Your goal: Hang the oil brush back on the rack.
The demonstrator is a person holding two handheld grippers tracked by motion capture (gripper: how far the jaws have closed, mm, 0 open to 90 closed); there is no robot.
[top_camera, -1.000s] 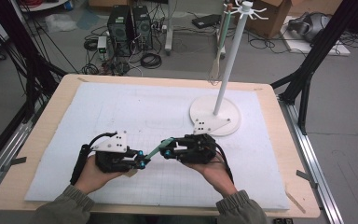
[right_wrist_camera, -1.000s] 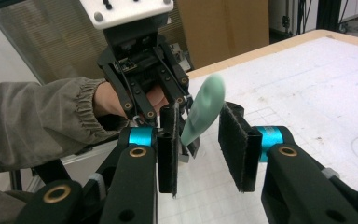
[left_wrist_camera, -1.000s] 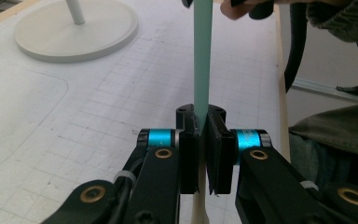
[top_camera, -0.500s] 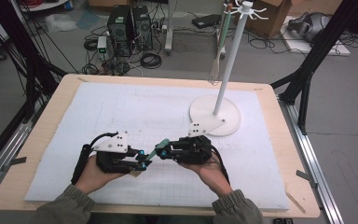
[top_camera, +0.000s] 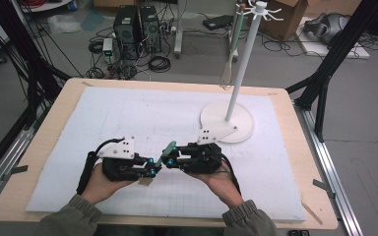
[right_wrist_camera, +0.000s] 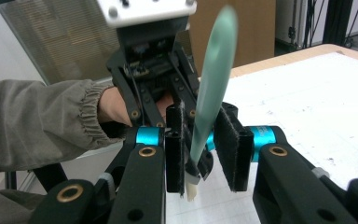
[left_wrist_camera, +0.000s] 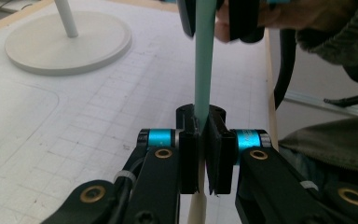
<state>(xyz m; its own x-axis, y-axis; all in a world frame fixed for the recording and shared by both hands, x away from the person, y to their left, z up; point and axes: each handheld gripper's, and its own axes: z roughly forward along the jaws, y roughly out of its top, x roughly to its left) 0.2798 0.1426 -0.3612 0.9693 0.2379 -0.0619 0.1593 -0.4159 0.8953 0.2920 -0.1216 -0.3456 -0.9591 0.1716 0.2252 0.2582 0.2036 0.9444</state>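
One mint-green spatula (left_wrist_camera: 204, 56) spans two grippers above the white mat (top_camera: 128, 113). The left gripper (left_wrist_camera: 200, 154) pinches its handle; the right gripper (right_wrist_camera: 209, 149), jaws just reopening, stands spread around it. One white rack (top_camera: 236, 98) stands beyond.

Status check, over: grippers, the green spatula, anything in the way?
Left gripper just closed, shut on green spatula. Right gripper jaws just opened, spatula between them, unclamped. White stand behind, clear of both.

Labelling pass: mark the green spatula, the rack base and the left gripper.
spatula (left_wrist_camera: 204, 60), left gripper view, green handle.
rack base (top_camera: 243, 123), high view, bare white disc.
left gripper (left_wrist_camera: 200, 149), left gripper view, between its fingertips.
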